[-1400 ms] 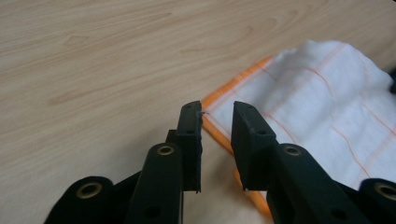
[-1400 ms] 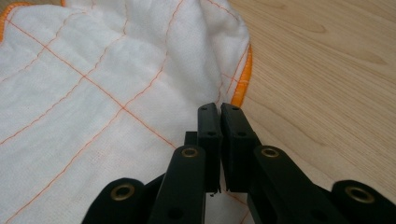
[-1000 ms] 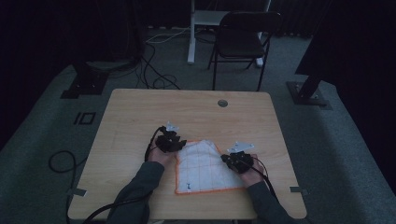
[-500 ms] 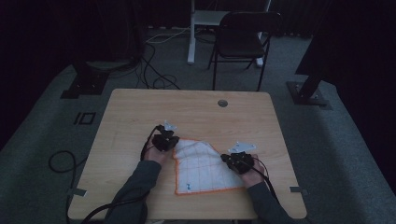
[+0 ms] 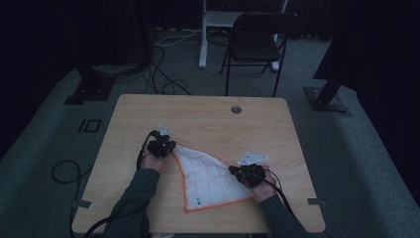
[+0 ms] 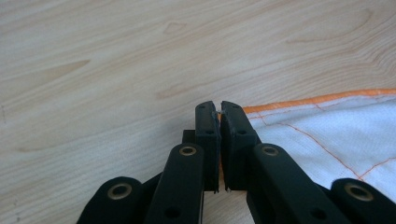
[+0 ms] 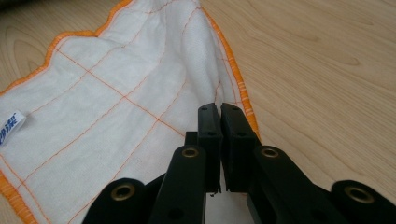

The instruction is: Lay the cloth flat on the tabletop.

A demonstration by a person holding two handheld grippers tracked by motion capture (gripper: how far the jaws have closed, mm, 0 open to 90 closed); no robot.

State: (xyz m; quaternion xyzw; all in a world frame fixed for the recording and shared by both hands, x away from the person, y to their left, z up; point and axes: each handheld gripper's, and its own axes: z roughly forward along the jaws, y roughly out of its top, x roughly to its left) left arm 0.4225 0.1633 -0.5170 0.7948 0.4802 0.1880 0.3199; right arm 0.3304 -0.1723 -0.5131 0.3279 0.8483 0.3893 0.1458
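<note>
White cloth (image 5: 208, 178) on table (image 5: 208, 116), both grippers' fingers pinched apparently on its edges

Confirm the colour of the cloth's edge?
Orange edging on a white cloth with thin orange grid lines; clearest in the right gripper view.

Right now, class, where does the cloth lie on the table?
In the high view, the white orange-edged cloth lies near the table's front edge, between both grippers.
</note>
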